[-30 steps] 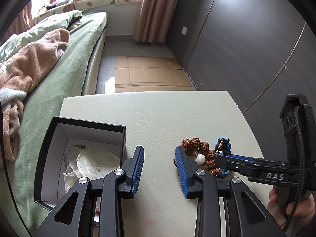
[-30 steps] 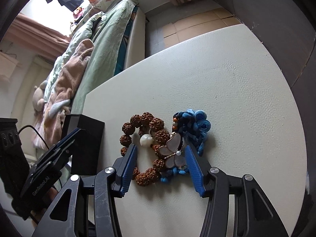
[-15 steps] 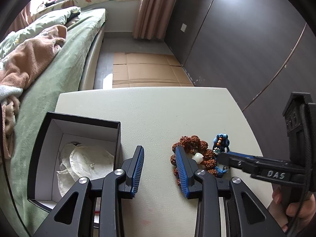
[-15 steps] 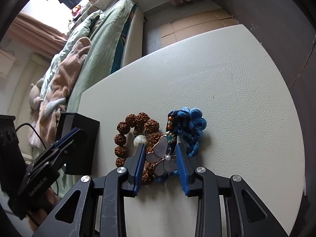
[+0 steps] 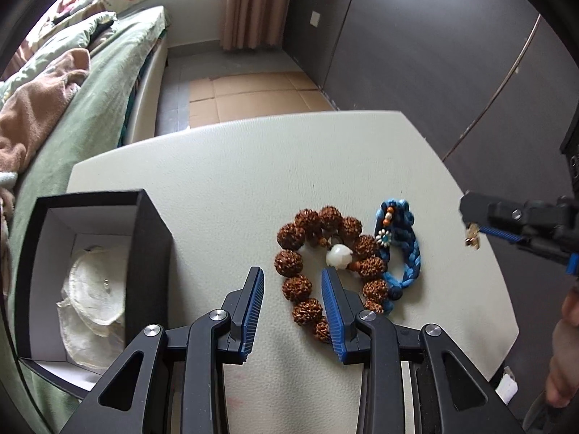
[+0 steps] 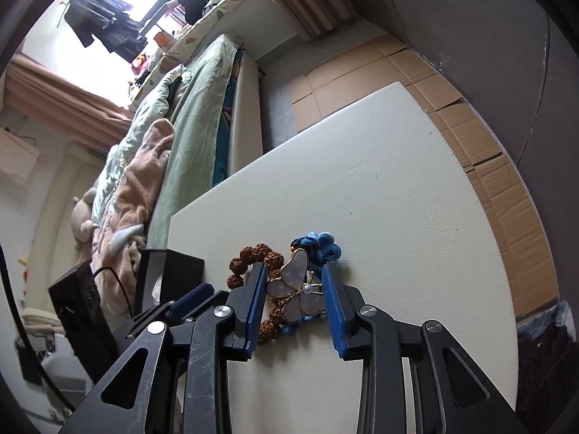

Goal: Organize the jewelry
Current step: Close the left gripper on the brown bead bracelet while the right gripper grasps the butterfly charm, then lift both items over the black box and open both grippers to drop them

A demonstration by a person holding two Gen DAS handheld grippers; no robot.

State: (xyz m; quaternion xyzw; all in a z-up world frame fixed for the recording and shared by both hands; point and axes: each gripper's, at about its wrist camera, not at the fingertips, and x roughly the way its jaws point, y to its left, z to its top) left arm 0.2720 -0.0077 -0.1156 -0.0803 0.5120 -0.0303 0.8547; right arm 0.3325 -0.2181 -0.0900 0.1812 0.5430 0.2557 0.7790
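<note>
My right gripper (image 6: 294, 305) is shut on a pearly butterfly brooch (image 6: 298, 291) and holds it above the table; in the left wrist view the right gripper (image 5: 474, 229) is at the right with the brooch's gold edge (image 5: 472, 240) showing. A brown bead bracelet (image 5: 311, 264) with a white bead and a blue braided bracelet (image 5: 401, 249) lie on the cream table (image 5: 253, 181). My left gripper (image 5: 291, 307) is open and empty, low over the brown bracelet's near side. An open black box (image 5: 90, 282) with white cloth inside stands at the left.
A bed with green bedding (image 5: 72, 90) runs along the table's left side. Cardboard sheets (image 5: 249, 97) cover the floor beyond the far edge. A dark wall (image 5: 434, 54) stands to the right. The black box also shows in the right wrist view (image 6: 170, 275).
My right gripper closed on the butterfly brooch and lifted it up and to the right, off the bracelets. My left gripper moved right, over the brown bracelet.
</note>
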